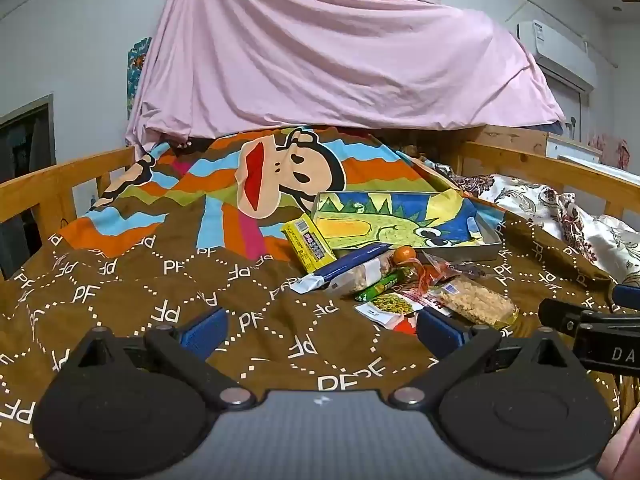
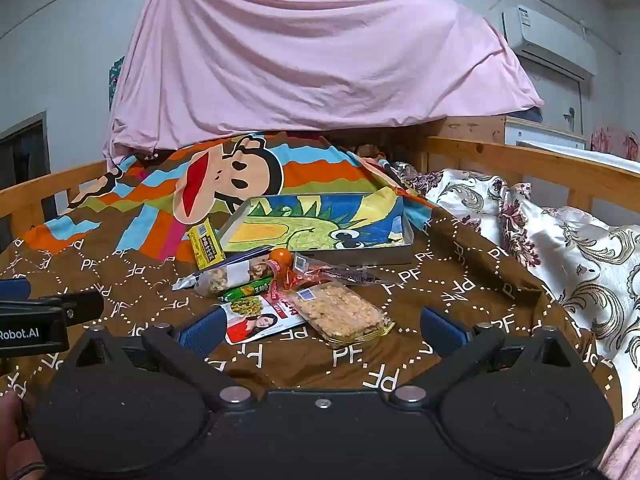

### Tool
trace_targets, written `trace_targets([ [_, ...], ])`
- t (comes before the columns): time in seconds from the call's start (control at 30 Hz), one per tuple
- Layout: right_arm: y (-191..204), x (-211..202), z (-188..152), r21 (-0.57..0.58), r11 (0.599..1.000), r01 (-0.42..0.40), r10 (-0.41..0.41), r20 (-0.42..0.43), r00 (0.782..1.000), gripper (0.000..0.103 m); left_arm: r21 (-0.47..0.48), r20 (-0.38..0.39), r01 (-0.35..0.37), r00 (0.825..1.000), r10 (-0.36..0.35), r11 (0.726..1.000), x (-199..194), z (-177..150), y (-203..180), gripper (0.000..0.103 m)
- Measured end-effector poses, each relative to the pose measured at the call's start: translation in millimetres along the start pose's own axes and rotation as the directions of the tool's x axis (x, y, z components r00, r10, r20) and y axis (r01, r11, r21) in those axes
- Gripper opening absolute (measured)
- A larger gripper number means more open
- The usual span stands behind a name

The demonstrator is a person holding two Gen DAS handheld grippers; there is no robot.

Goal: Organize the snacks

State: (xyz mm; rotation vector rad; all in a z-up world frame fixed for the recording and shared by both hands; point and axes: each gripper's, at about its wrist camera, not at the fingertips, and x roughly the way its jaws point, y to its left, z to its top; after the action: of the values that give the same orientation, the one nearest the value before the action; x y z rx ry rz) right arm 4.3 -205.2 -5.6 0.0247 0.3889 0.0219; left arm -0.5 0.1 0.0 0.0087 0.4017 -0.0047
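Soft matt cloth everywhere here: the brown quilt (image 2: 420, 280) lies rumpled and dull, and the pink sheet (image 2: 312, 60) behind hangs in smooth, unshiny folds. The floral bedding (image 2: 568, 248) at the right catches light with a satin sheen. Bare, lightly varnished wood on the bed rail (image 2: 532, 164). The shallow box (image 2: 352, 258) shows grey metal-looking walls and a printed lining. Snack wrappers gleam: the clear bag of crisp pieces (image 2: 340, 312) is glossy crinkled plastic, the yellow pack (image 2: 206, 246) shiny film. The tongs, left (image 1: 318, 330) and right (image 2: 320, 330), are matt black plastic with ribbed blue pads (image 2: 440, 326)
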Motion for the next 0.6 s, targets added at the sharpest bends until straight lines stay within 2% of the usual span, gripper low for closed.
trace_targets([
  [0.6, 0.1, 1.5, -0.8, 0.001, 1.000, 0.000, 0.000, -0.003, 1.000, 0.103, 0.003, -0.015, 0.005, 1.000, -0.005, 1.000, 0.7, 1.4, -0.1, 0.103],
])
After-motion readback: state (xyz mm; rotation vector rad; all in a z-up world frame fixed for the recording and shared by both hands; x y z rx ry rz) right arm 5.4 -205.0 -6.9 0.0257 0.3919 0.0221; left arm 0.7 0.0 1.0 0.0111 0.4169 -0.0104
